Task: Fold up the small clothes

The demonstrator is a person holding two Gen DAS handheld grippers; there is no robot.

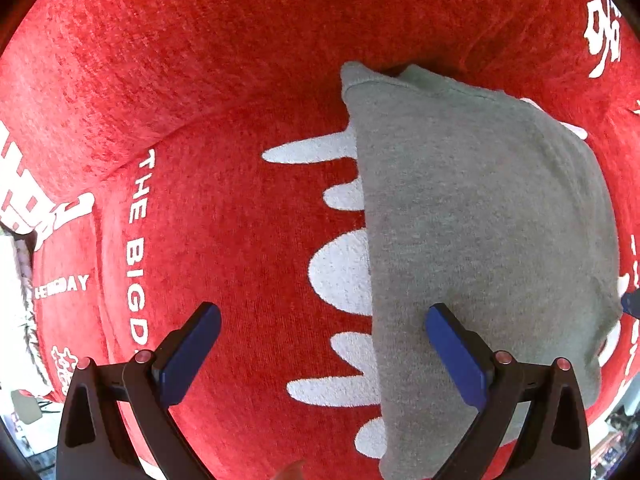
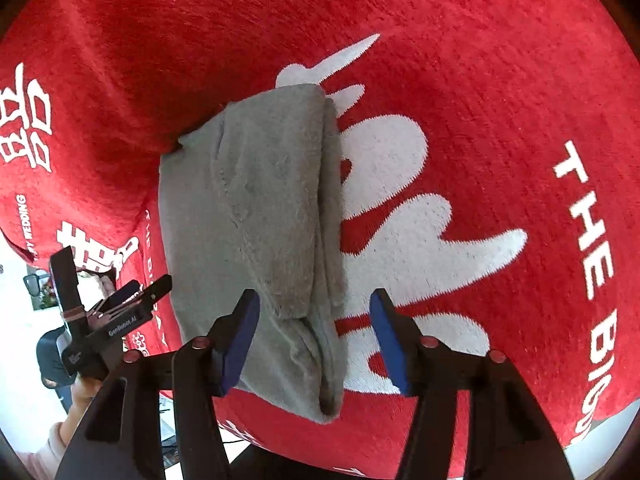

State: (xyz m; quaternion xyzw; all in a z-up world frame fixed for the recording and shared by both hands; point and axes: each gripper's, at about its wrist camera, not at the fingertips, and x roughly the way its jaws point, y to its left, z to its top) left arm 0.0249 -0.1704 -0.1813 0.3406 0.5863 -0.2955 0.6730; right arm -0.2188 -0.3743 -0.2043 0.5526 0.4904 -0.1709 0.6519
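Note:
A grey garment (image 1: 480, 216) lies folded into a long narrow shape on a red plush cloth (image 1: 224, 216) with white lettering. In the right wrist view the grey garment (image 2: 256, 216) shows folded layers along its right edge. My left gripper (image 1: 320, 320) is open and empty, its right finger over the garment's left edge, its left finger over the red cloth. My right gripper (image 2: 314, 312) is open and empty, straddling the garment's right folded edge near its near end. The left gripper (image 2: 120, 308) also shows at the left of the right wrist view.
The red cloth (image 2: 480, 120) covers a cushioned seat with a raised back (image 1: 200, 40) behind the garment. Its front edge drops off near the bottom of the right wrist view. A pale floor (image 2: 24, 320) and room clutter lie beyond at left.

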